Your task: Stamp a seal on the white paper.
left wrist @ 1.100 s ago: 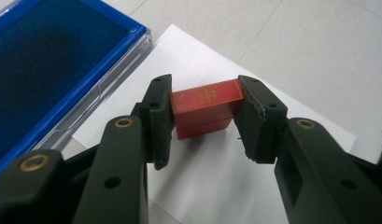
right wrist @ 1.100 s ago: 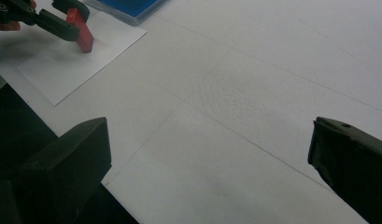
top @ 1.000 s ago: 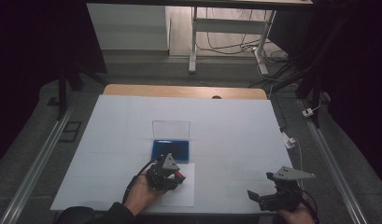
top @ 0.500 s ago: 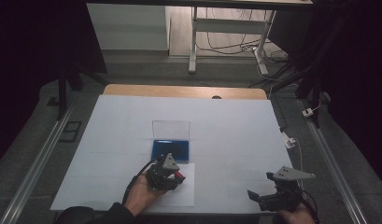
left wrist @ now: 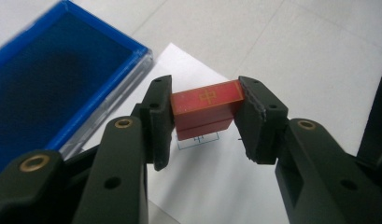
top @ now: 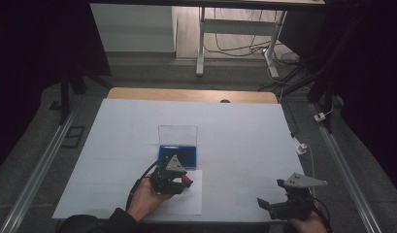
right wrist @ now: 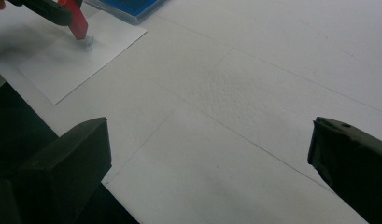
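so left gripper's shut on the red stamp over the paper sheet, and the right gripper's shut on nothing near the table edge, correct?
Not quite. The right gripper is open: the right gripper view shows its jaws wide apart over the bare white table. The rest stands: the left gripper is shut on the red stamp above the paper sheet.

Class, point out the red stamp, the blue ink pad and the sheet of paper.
Red stamp [left wrist: 206, 105]: left gripper view, its top face.
Blue ink pad [left wrist: 44, 88]: left gripper view, its dark blue surface.
Paper [right wrist: 81, 65]: right gripper view, a bare part.
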`<state>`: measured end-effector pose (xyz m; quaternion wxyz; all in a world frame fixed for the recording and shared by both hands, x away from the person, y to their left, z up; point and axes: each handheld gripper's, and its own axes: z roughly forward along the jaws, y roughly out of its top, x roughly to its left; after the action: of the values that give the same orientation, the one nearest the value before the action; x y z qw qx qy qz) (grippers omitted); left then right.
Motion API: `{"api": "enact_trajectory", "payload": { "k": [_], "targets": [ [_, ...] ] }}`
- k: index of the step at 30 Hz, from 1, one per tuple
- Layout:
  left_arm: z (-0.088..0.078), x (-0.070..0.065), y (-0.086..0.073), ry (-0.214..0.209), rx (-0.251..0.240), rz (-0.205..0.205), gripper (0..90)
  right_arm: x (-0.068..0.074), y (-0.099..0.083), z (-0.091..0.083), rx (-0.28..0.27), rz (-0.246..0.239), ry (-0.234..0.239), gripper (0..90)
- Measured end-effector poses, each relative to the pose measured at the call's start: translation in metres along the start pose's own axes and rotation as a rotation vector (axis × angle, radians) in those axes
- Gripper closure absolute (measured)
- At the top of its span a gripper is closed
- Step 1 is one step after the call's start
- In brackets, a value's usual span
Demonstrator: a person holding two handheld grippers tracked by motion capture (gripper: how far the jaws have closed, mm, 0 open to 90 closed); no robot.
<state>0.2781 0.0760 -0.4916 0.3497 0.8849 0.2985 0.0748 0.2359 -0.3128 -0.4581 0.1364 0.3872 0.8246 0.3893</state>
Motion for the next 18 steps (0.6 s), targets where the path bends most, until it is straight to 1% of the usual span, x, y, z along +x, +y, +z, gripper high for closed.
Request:
{"api": "enact_trajectory", "payload": {
  "k": [4,6,11,18],
  "targets": [
    [-0.006,0.005,0.001,-0.004,-0.026,-0.014,57.9,0.000,0.000,0.000,0.000,-0.001,0.000,0.0],
    [-0.009,0.008,0.001,0.001,-0.035,-0.022,57.9,0.000,0.000,0.000,0.000,-0.001,0.000,0.0],
    [-0.013,0.013,0.001,0.010,-0.042,-0.034,57.9,0.000,0.000,0.000,0.000,-0.003,0.000,0.0],
    [-0.018,0.017,0.002,0.025,-0.049,-0.039,57.9,0.000,0.000,0.000,0.000,-0.005,0.000,0.0]
  ]
}}
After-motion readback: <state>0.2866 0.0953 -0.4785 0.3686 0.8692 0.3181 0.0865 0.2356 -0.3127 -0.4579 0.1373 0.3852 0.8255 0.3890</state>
